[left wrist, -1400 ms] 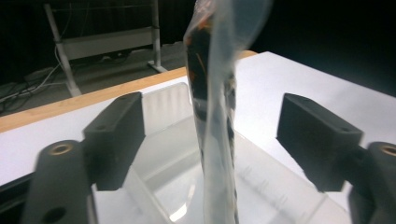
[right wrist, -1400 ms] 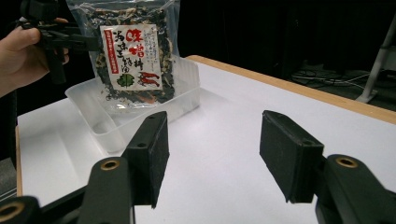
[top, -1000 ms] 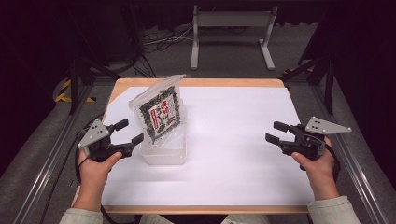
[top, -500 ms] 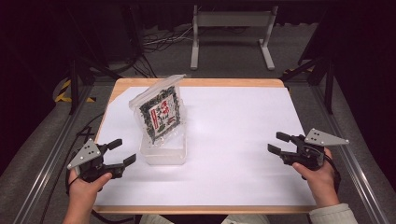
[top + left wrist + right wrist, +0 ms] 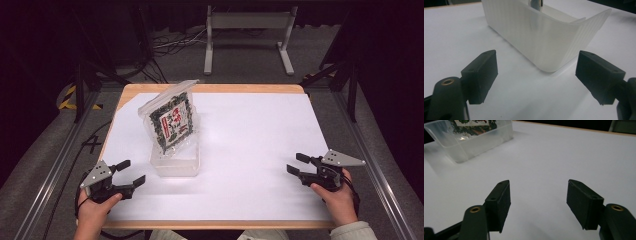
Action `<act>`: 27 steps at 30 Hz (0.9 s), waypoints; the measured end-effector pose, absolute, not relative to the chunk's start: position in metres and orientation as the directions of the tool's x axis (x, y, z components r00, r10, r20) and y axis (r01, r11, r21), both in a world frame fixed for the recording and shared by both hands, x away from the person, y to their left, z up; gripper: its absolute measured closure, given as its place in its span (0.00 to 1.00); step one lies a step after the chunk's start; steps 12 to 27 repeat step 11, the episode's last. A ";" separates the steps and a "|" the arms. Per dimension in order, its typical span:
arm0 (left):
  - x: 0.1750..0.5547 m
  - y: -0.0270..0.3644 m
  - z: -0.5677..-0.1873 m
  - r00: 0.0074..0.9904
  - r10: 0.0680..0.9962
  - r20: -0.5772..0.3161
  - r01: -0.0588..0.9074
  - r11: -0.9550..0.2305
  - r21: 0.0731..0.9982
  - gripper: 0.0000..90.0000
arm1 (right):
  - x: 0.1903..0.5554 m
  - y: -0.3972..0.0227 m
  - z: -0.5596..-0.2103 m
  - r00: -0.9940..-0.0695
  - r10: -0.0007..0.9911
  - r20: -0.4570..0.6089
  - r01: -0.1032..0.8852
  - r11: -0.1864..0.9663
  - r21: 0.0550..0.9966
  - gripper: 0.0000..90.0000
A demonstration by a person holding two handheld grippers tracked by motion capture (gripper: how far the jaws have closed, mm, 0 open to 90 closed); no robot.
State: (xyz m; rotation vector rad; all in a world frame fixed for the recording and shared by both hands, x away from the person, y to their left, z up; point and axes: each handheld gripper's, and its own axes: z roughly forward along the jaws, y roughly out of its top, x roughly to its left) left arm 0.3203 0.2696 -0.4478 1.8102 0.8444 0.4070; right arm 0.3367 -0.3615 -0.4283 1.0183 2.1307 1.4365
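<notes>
Seaweed snack packet [image 5: 171, 122] stands tilted in a frosted translucent tub [image 5: 176, 164]; left gripper [image 5: 131, 172] and right gripper [image 5: 298, 164] jaws open, empty.

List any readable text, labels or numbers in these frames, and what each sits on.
Packet standing in the clear tub: printed label in red, dark green and white, with large characters on it; too blurred to read in the high view.
Same label in the right gripper view: cut off by the top edge, unreadable.
Tub, sheet, both grippers: no text or numbers seen.
</notes>
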 end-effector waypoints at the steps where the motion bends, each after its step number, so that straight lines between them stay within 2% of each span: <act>1: 0.321 0.269 -0.450 0.695 0.711 -0.109 0.356 -0.209 0.911 0.21 | 0.336 -0.361 -0.433 -0.665 0.740 0.096 0.371 0.216 0.903 0.41; 27: 0.321 0.267 -0.452 0.691 0.711 -0.126 0.362 -0.190 0.913 0.22 | 0.336 -0.362 -0.436 -0.660 0.744 0.106 0.380 0.210 0.901 0.40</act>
